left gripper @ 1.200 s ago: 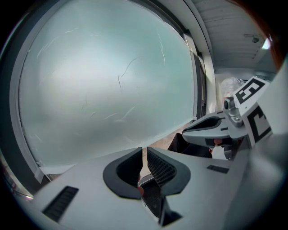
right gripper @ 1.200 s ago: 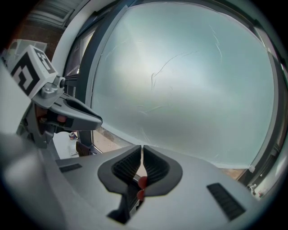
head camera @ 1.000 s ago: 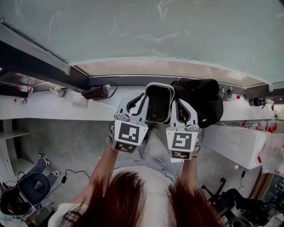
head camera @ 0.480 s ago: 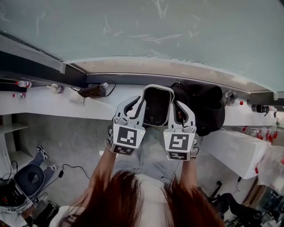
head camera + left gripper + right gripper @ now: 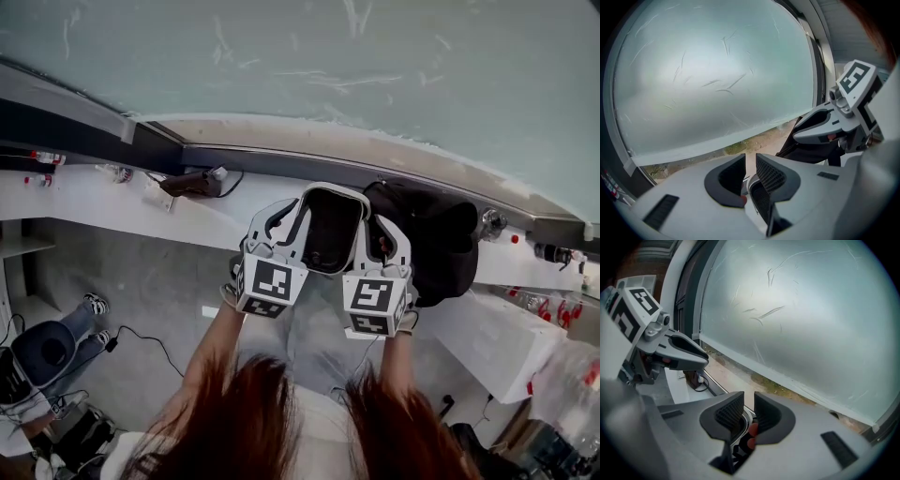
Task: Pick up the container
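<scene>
The container [image 5: 330, 228], white-rimmed and dark inside, sits upright between my two grippers at the front edge of the white counter [image 5: 112, 211]. My left gripper [image 5: 284, 216] straddles its left rim and my right gripper [image 5: 382, 232] its right rim. In the left gripper view the jaws [image 5: 750, 161] have just been opening: a gap shows between the pads, with the rim [image 5: 751, 186] low between them and not pressed. The right gripper view shows a similar gap at its jaws [image 5: 749, 404], the rim [image 5: 743, 422] lying beside one pad.
A black bag [image 5: 441, 239] lies on the counter just right of the container. A dark plug with a cable [image 5: 192, 183] lies at the left. A white box [image 5: 497, 323] stands lower right. Frosted glass [image 5: 328, 66] fills the back. A person's legs [image 5: 89, 333] show at the lower left.
Both grippers and the container between them have sunk together toward the counter edge. The bag and the counter things have kept their places.
</scene>
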`<move>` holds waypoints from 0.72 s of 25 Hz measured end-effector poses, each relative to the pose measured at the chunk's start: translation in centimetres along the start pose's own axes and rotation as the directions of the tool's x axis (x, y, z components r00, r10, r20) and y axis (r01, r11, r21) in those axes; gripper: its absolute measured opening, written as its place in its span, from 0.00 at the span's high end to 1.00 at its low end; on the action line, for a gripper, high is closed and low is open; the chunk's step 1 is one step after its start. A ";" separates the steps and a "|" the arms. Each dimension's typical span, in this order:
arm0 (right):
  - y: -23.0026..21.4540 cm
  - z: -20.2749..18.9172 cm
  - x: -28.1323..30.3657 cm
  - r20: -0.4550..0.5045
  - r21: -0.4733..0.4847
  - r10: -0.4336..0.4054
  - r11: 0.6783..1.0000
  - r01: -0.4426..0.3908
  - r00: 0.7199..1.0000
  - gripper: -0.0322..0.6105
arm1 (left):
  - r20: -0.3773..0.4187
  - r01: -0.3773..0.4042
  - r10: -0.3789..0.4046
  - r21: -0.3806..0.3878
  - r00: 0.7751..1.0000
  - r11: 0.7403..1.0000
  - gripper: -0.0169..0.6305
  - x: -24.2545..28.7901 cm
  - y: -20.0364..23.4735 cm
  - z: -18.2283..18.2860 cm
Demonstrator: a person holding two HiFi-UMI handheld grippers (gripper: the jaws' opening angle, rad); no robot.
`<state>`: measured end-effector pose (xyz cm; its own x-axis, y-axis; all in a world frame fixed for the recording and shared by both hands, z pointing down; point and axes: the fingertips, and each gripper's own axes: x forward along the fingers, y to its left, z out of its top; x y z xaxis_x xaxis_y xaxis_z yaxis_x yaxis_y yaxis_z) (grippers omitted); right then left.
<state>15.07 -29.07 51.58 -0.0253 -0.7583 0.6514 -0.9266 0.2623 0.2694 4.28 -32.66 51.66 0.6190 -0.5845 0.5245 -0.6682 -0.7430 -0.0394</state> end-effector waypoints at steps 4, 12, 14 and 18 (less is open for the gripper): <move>0.0 -0.9 1.4 -0.023 -0.041 0.000 0.999 -0.001 1.000 0.81 | -0.010 -0.005 0.005 0.008 1.000 1.000 0.87 1.3 0.1 -0.9; 0.3 -3.4 4.5 -0.076 -0.112 -0.010 0.994 0.001 0.997 0.80 | -0.034 -0.013 0.014 0.031 0.999 0.999 0.85 3.9 0.4 -3.5; 0.2 -3.9 5.3 -0.083 -0.136 -0.016 0.991 0.005 0.996 0.80 | -0.043 -0.012 0.014 0.038 0.999 0.999 0.83 4.6 0.4 -4.2; 0.3 -4.8 6.6 -0.100 -0.168 -0.019 0.986 0.002 0.995 0.79 | -0.053 -0.021 0.024 0.043 0.998 0.999 0.83 5.9 0.6 -5.5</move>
<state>16.40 -31.13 59.39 0.0299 -0.6999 0.7136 -0.8506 0.3571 0.3859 5.24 -34.79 59.37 0.5805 -0.5840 0.5674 -0.6630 -0.7435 -0.0869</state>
